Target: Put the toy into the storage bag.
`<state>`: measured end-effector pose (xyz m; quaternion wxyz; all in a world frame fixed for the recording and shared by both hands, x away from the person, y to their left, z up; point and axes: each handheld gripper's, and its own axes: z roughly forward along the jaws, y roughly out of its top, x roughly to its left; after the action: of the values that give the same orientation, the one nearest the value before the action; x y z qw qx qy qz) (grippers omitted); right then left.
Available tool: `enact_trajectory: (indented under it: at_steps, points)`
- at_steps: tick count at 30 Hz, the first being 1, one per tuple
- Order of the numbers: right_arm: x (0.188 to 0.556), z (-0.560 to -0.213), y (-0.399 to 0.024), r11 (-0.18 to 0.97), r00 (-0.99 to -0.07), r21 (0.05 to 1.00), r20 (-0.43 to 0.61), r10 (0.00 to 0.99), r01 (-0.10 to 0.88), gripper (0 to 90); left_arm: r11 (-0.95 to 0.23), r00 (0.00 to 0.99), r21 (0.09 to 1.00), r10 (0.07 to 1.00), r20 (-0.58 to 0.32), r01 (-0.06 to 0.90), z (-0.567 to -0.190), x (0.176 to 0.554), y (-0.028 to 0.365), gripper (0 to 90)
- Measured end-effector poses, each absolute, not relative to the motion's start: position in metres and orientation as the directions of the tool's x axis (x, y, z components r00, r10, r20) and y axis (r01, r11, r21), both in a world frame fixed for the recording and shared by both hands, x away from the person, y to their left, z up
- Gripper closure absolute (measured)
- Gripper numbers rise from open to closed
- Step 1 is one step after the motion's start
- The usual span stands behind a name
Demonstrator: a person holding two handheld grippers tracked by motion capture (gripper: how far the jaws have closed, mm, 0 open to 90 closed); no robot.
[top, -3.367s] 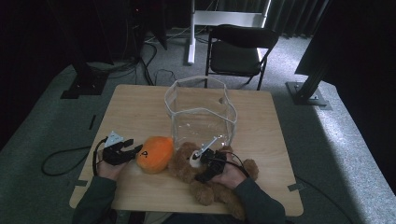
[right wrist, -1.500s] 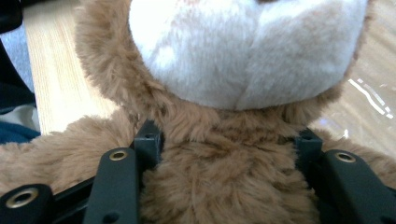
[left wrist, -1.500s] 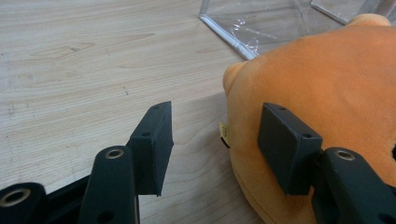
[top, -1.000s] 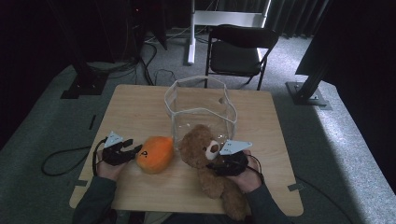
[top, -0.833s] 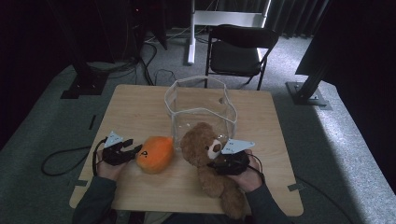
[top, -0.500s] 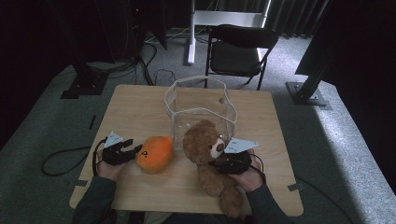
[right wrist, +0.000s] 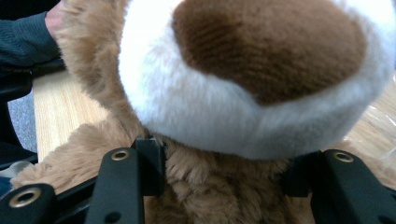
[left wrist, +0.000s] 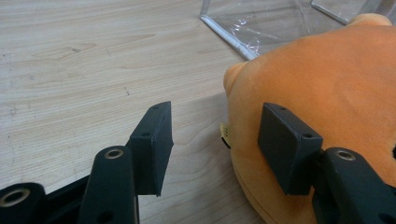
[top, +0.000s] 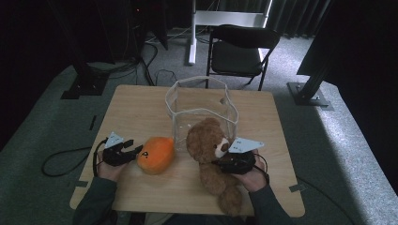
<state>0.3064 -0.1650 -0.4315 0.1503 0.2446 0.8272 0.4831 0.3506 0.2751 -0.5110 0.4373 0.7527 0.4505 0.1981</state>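
Right claw (top: 225, 161) clamping the teddy bear (top: 211, 154) at the neck, under its white muzzle, bear's head rising just in front of the clear plastic bin (top: 202, 110). Left claw (top: 133, 151) resting with jaws apart, one pad lying against the orange plush toy (top: 156, 153), the other over bare desk (top: 141, 105). Bin standing mid-desk right behind both toys, blocking the way forward. Folding chair (top: 241, 49) waiting beyond the desk's far edge.
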Motion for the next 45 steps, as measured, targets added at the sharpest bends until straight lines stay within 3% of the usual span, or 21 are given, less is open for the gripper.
enact_trajectory:
  at_steps: [34, 45]
  points:
    - [0.3, -0.411, -0.181, 0.361, -0.817, 0.904, -0.023, 0.576, 0.229, 46.7, -0.207, 0.506, 0.842, 0.858, -0.089, 0.498, -0.511, 0.351, 0.276, 44.0]
    - [0.296, -0.406, -0.186, 0.348, -0.815, 0.912, -0.028, 0.579, 0.216, 46.7, -0.198, 0.489, 0.848, 0.868, -0.081, 0.491, -0.511, 0.351, 0.278, 39.9]
